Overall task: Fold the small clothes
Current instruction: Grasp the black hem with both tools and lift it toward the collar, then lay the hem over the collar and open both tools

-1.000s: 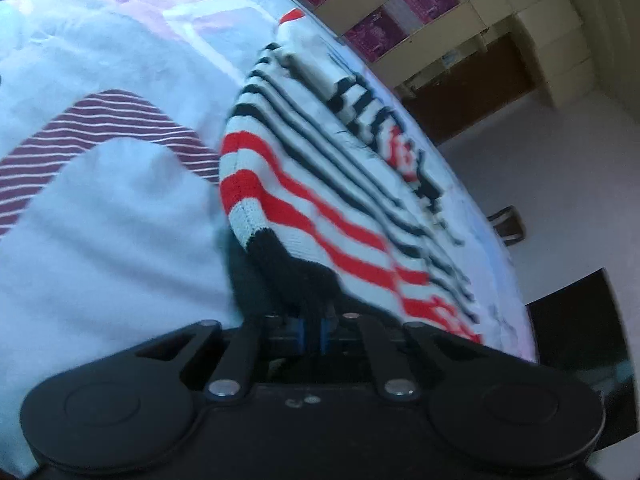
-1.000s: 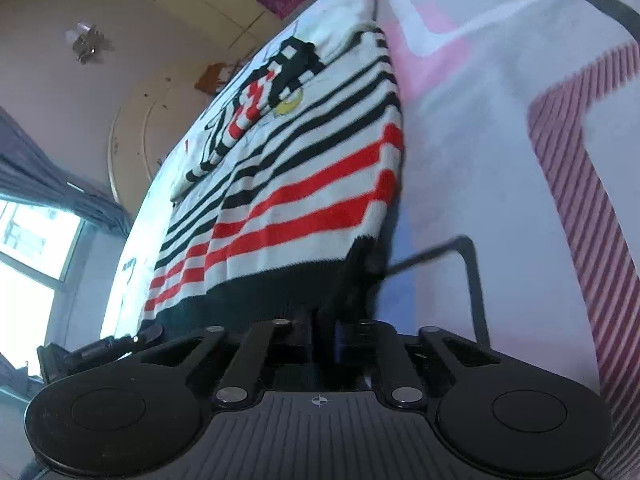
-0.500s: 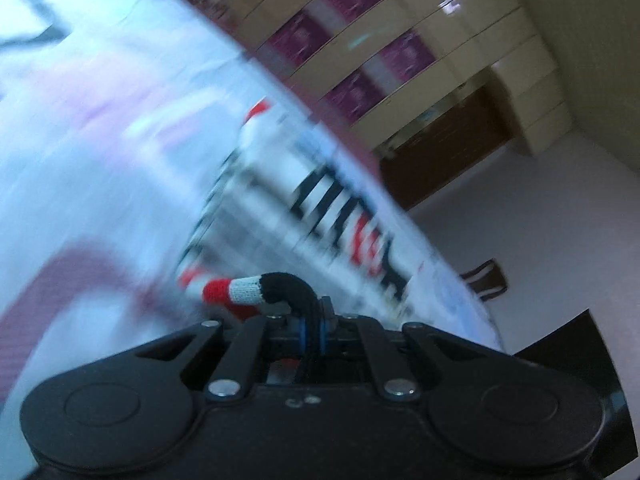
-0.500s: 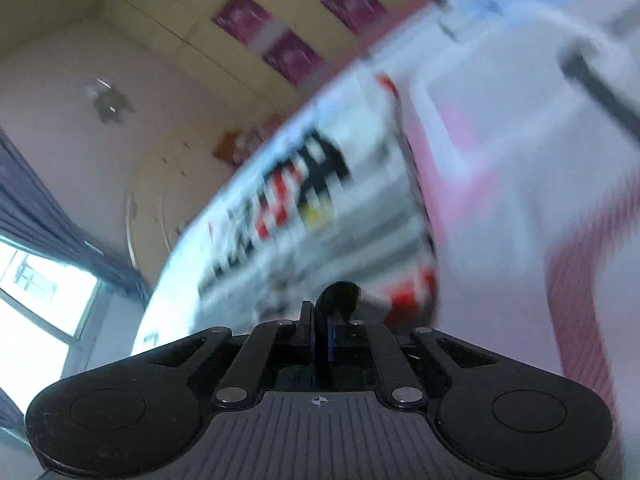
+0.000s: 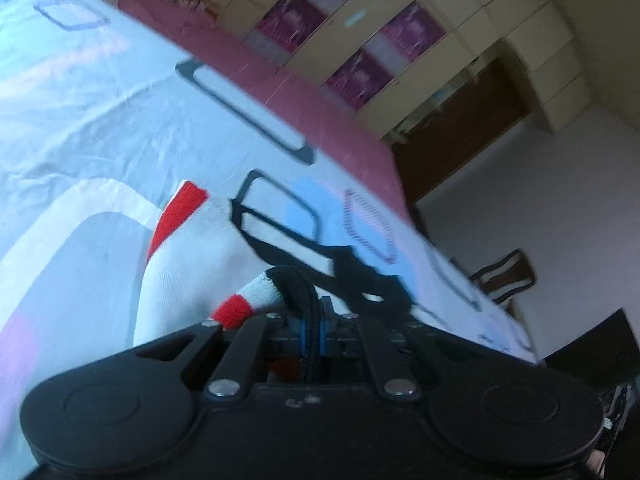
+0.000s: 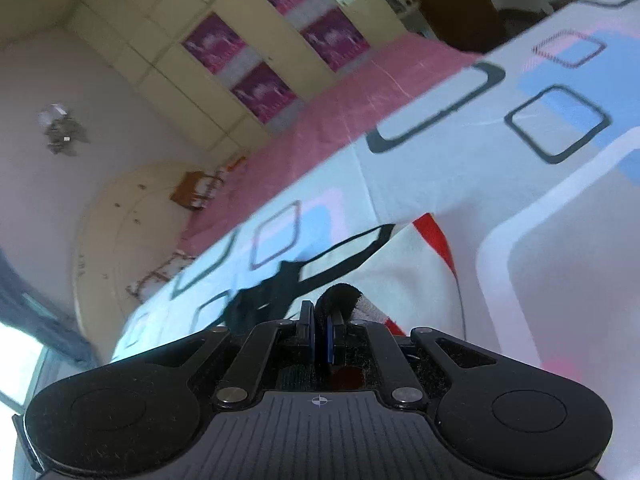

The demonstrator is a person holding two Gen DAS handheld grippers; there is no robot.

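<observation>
Soft, light and floppy, the striped knit sweater (image 5: 256, 300) lies on the patterned bedsheet (image 5: 100, 120), its black hem pinched in both the left gripper (image 5: 311, 320) and right gripper (image 6: 320, 320), jaws nearly closed, best held there by the hem corners.

Sweater hem (image 5: 256, 296) carried forward over collar; stripes gone from view.

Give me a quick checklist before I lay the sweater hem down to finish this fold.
1. Left tool shut on the black hem: ok.
2. Right tool shut on the hem: ok.
3. Hem carried up over the sweater: ok.
4. Red collar in view ahead: ok.
5. Hem edge level between both tools: cannot tell.
6. Bedsheet beyond the collar free of other things: ok.
</observation>
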